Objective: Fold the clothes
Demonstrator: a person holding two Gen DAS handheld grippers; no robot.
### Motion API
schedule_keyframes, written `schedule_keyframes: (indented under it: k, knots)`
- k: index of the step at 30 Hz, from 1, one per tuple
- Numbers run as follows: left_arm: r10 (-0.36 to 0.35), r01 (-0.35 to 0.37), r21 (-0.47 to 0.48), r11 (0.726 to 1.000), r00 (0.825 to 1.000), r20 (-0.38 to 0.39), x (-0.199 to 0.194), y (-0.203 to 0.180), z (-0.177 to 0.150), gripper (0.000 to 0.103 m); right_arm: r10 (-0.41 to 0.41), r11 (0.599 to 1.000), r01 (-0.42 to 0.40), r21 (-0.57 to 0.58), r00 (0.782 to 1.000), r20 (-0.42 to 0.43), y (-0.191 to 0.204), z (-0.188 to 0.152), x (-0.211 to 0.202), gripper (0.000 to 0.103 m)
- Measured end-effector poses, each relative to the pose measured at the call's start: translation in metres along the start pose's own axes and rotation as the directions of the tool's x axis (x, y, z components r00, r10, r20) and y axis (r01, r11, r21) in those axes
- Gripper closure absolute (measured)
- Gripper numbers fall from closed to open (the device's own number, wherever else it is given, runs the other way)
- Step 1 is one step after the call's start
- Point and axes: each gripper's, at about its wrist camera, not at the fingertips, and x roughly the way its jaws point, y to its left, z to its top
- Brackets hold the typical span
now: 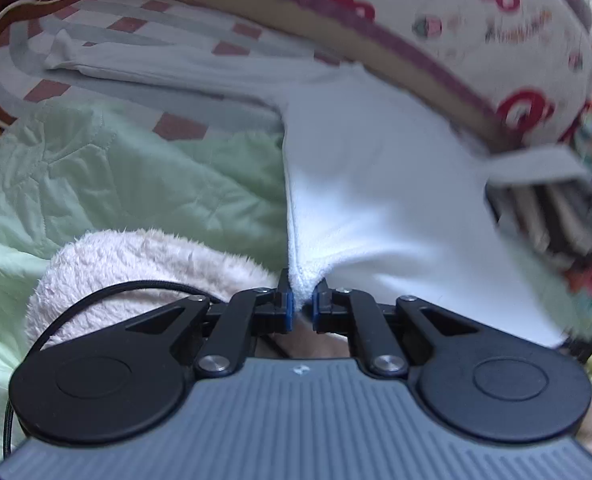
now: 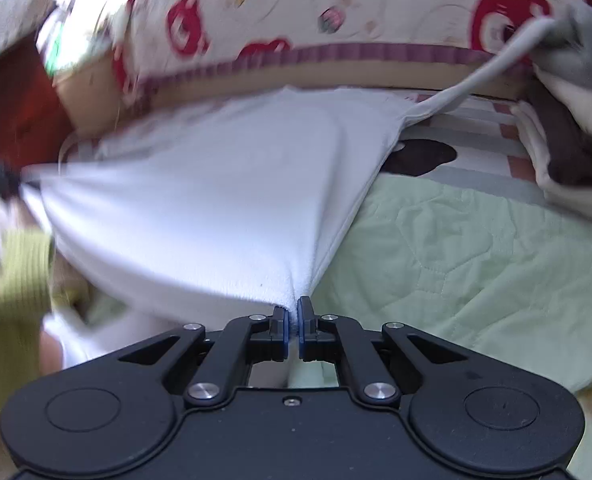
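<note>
A white garment (image 1: pixel 375 184) is held stretched above a pale green quilt (image 1: pixel 136 184). My left gripper (image 1: pixel 303 304) is shut on one corner of its hem. My right gripper (image 2: pixel 294 318) is shut on another corner of the same white garment (image 2: pixel 200 200). A sleeve of it lies flat across the checked sheet (image 1: pixel 144 68) in the left wrist view. In the right wrist view another sleeve (image 2: pixel 475 80) trails up to the right. The other gripper shows blurred at the right edge of the left wrist view (image 1: pixel 547 208).
A pink fluffy garment (image 1: pixel 144 272) lies on the quilt just left of my left gripper. A cream pillow with red prints (image 2: pixel 335 12) runs along the back. A pile of clothes (image 2: pixel 567 128) sits at the right in the right wrist view. A yellow-green ribbed cuff (image 2: pixel 20 272) is at the left.
</note>
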Motion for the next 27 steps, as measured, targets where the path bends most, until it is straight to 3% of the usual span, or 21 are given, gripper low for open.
schedule_keyframes:
  k: [1,3,6,7,9,10,12,15,17,19,21,24,27]
  knots:
    - [-0.012,0.012,-0.017,1.000,1.000,0.015,-0.003,0.001,0.001,0.095,0.009,1.000,-0.009,-0.001,1.000,0.007,0.001,0.002,-0.004,0.097]
    - [-0.037,0.039,-0.048,0.998,0.998,0.047,-0.010,0.003,0.002,0.096,0.078,0.993,-0.088,0.074,0.989,0.126,-0.005,0.007,-0.025,0.097]
    - [-0.082,0.092,-0.116,0.989,0.993,0.082,-0.013,0.014,0.002,0.096,0.018,1.000,-0.020,-0.017,0.997,-0.081,-0.005,-0.012,0.003,0.097]
    - [-0.101,0.113,-0.161,0.980,0.992,0.081,-0.011,0.020,0.000,0.097,0.045,0.999,-0.047,-0.016,0.991,-0.125,-0.005,-0.017,0.010,0.097]
    - [-0.094,0.106,-0.187,0.977,0.993,0.071,-0.008,0.024,-0.003,0.097,0.132,0.991,-0.129,0.040,0.989,-0.066,-0.006,-0.009,0.005,0.097]
    - [-0.077,0.087,-0.176,0.981,0.995,0.060,-0.007,0.024,-0.004,0.097,0.158,0.986,-0.155,0.057,0.986,-0.049,-0.006,-0.004,0.003,0.097]
    - [-0.023,0.027,-0.109,0.994,0.999,0.036,-0.005,0.018,-0.004,0.098,0.148,0.989,-0.148,0.012,0.979,-0.137,-0.004,0.004,0.014,0.095]
    - [0.009,-0.008,-0.031,0.999,1.000,0.030,-0.006,0.007,0.000,0.098,0.204,0.978,-0.207,0.017,0.943,-0.262,-0.009,0.010,0.022,0.090]
    - [0.027,-0.027,0.011,1.000,0.999,0.027,-0.008,0.001,0.002,0.098,0.237,0.971,-0.228,0.066,0.945,-0.227,-0.021,0.022,0.016,0.057]
    - [0.048,-0.048,0.042,0.998,0.999,0.009,-0.008,-0.003,0.004,0.095,0.283,0.948,-0.264,0.179,0.955,-0.090,-0.045,0.037,0.006,0.053]
    - [0.047,-0.047,0.018,0.999,0.999,-0.019,-0.005,0.001,0.003,0.095,0.325,0.881,-0.311,0.357,0.945,0.021,-0.078,0.049,0.008,0.052]
    - [0.028,-0.029,-0.042,0.999,0.999,-0.037,-0.002,0.009,0.003,0.093,0.196,0.878,-0.175,0.446,0.981,-0.001,-0.097,0.065,0.041,0.052]
    - [0.024,-0.026,-0.027,0.999,0.998,-0.054,0.001,0.006,0.005,0.083,0.113,0.881,-0.080,0.466,0.993,-0.044,-0.104,0.078,0.085,0.050]
